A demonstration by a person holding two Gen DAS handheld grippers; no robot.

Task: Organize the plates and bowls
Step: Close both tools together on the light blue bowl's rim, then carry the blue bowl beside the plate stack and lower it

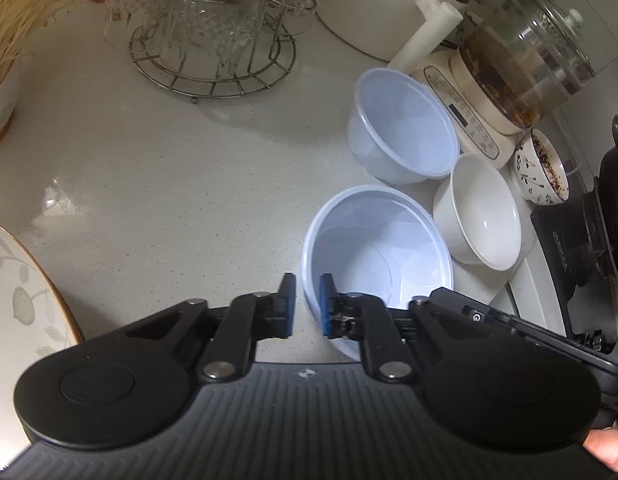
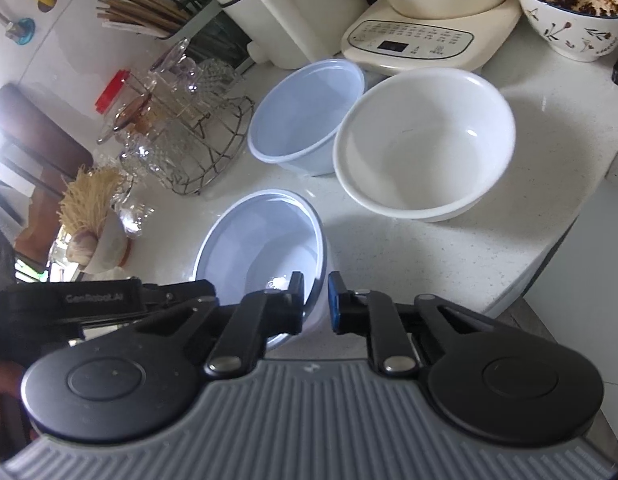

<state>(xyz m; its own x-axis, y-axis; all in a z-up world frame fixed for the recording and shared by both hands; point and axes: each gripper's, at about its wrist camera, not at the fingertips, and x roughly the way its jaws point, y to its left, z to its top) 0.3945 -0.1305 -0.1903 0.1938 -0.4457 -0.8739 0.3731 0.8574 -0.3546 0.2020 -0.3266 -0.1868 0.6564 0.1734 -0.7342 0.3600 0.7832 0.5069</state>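
A pale blue plastic bowl [image 1: 377, 248] [image 2: 261, 240] stands on the white counter close in front of both grippers. My left gripper [image 1: 307, 300] is shut on the bowl's left rim, one blue pad outside the wall and one inside. My right gripper [image 2: 316, 302] is shut on the opposite rim in the same way. A second pale blue bowl [image 1: 405, 128] [image 2: 305, 112] sits farther back. A white ceramic bowl [image 1: 481, 212] [image 2: 425, 144] stands to its right. A leaf-patterned plate [image 1: 21, 292] shows at the left edge of the left wrist view.
A wire rack of glass cups [image 1: 213, 40] [image 2: 189, 132] stands at the back left. A glass kettle on its base [image 1: 509, 80], a patterned bowl with food remains [image 2: 569, 8] and a stove with a dark pan [image 1: 613, 208] crowd the right. The counter edge [image 2: 549, 264] runs close on the right.
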